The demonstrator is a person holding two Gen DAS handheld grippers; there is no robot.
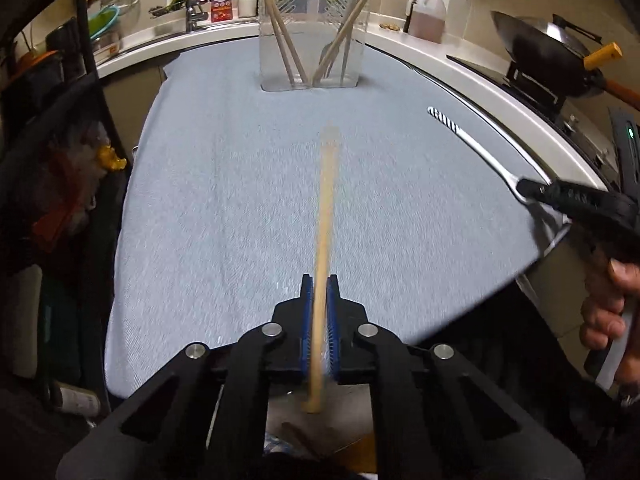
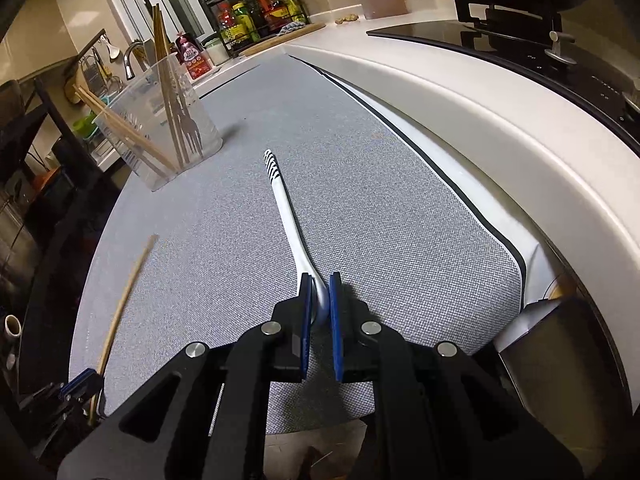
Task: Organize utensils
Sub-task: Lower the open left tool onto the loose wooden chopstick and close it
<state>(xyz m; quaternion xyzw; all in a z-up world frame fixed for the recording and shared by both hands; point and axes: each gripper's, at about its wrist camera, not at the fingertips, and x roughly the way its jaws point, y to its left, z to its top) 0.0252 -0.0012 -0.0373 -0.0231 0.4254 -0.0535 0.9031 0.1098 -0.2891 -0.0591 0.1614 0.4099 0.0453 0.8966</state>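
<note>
Left gripper point(image 1: 320, 304) pinches a chopstick point(image 1: 324, 240), right gripper point(image 2: 319, 300) pinches the spoon point(image 2: 286, 216); clear holder point(image 1: 312, 36) unobstructed across the grey mat point(image 1: 220, 200), wok point(image 1: 544, 60) off right.

Black angular linkage arms on left gripper point(image 1: 320, 292) and right gripper point(image 2: 319, 294); round silver pivot screws; ribbed blue pads inside jaws.

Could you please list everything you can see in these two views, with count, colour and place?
Clear plastic utensil holder: one, far end of the cloth, holding chopsticks and forks.
Grey woven cloth: one, covering the worktop.
Wooden chopstick: one, tan, in the left jaws.
White spoon with striped handle end: one, on the cloth, bowl in the right jaws.
Black wok: one, on the stove at right.
Oil jug: one, amber, back counter.
Left gripper: black, blue pads, shut on the chopstick.
Right gripper: black, shut on the spoon.
</note>
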